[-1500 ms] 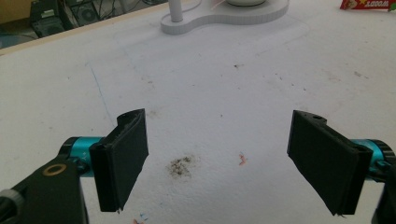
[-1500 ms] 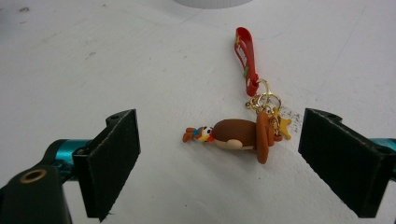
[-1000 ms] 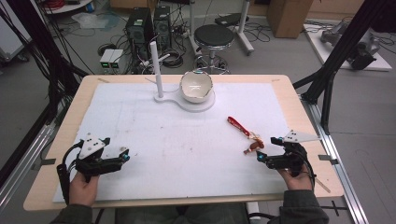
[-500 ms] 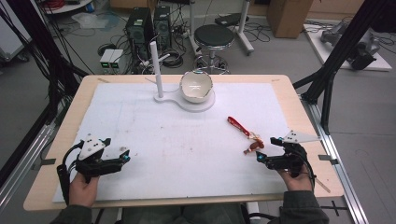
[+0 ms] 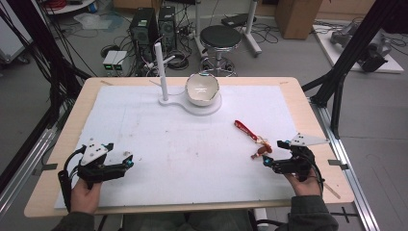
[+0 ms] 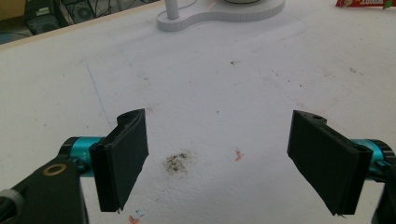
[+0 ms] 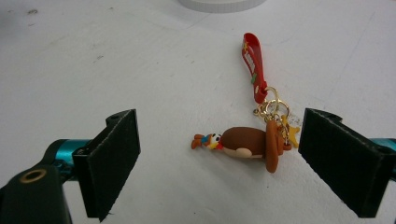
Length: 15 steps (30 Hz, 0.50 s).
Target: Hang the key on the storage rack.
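Near the table's right edge, spread right gripper (image 7: 219, 163) frames keychain (image 7: 250, 142); left gripper (image 6: 217, 161) spread over bare mat

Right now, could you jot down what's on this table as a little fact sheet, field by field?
Surface: white mat on a wooden table
Main item: keychain with a brown figurine and red strap, lying flat on the mat
Right hand-held gripper: open, jaws either side of the figurine, not touching it
Left hand-held gripper: open, over bare mat
Far side: white bowl on a white stand with an upright post
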{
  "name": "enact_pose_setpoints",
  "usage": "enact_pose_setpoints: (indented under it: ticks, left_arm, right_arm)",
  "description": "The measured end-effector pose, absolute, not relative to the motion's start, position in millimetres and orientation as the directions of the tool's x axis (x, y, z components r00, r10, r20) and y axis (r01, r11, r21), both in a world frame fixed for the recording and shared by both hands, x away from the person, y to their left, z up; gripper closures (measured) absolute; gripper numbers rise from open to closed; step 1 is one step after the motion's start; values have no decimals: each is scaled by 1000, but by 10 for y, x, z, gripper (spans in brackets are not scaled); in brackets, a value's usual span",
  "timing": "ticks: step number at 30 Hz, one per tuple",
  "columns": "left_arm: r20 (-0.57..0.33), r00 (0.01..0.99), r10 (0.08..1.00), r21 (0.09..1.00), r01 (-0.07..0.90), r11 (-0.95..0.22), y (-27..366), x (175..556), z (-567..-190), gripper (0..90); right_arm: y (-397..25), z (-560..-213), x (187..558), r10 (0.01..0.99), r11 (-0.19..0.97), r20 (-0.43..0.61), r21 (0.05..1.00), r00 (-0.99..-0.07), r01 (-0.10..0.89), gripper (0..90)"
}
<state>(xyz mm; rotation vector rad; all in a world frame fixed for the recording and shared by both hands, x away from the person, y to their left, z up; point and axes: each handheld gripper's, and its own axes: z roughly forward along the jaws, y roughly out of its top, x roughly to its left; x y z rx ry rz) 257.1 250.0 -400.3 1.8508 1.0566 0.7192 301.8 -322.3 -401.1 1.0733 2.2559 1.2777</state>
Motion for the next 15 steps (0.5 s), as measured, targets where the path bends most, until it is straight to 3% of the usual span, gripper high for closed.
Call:
enact_pose_setpoints:
  ticks: [15]
  left_arm:
    - [67,458,886,890,375,-261,2521,2558,-4002,207]
  right_arm:
    - [-3185,-3825,3363,749,316,106,811,-654,493,117]
